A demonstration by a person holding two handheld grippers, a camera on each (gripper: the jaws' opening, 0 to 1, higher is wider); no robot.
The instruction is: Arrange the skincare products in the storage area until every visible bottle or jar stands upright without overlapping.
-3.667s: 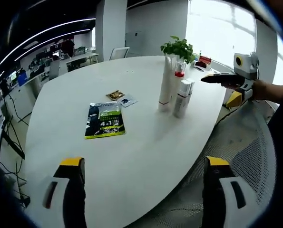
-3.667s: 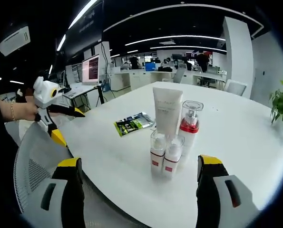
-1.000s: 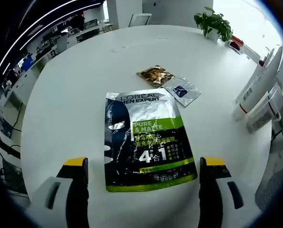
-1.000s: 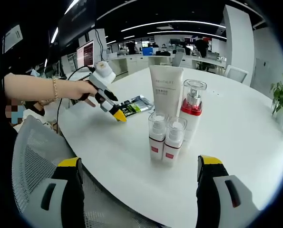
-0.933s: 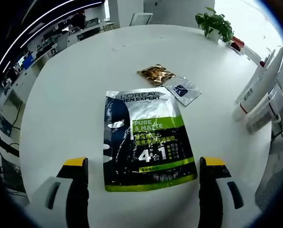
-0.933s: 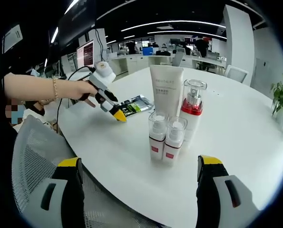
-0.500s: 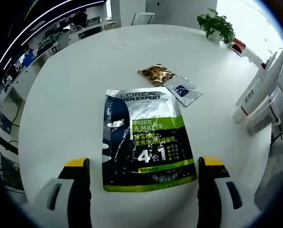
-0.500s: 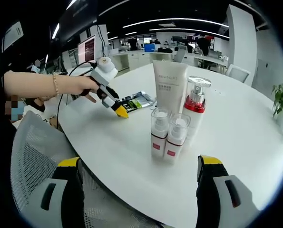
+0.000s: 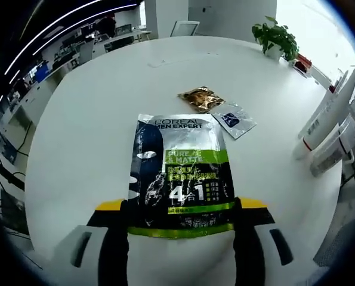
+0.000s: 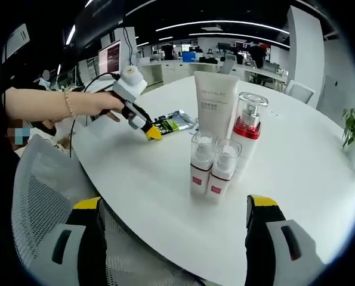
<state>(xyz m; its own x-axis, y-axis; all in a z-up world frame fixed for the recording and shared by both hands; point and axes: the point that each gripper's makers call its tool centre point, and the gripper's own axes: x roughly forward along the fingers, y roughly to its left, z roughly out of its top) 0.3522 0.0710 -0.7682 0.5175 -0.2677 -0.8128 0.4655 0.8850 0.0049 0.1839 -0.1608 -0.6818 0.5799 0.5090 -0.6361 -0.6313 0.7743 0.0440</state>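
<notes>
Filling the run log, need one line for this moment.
left gripper: jaws closing around sachet pack edge, flat on table | right gripper: open, idle | bottles: upright

Bare white surface (image 10: 320, 161) lies open around four upright bottles (image 10: 222, 143); a flat sachet (image 9: 183, 173) and two small packets (image 9: 219, 107) lie near them.

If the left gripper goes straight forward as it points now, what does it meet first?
Probably the mask sachet: the left gripper has its jaws at the sachet's near edge, one on each side. Whether they already touch it is unclear.
</notes>
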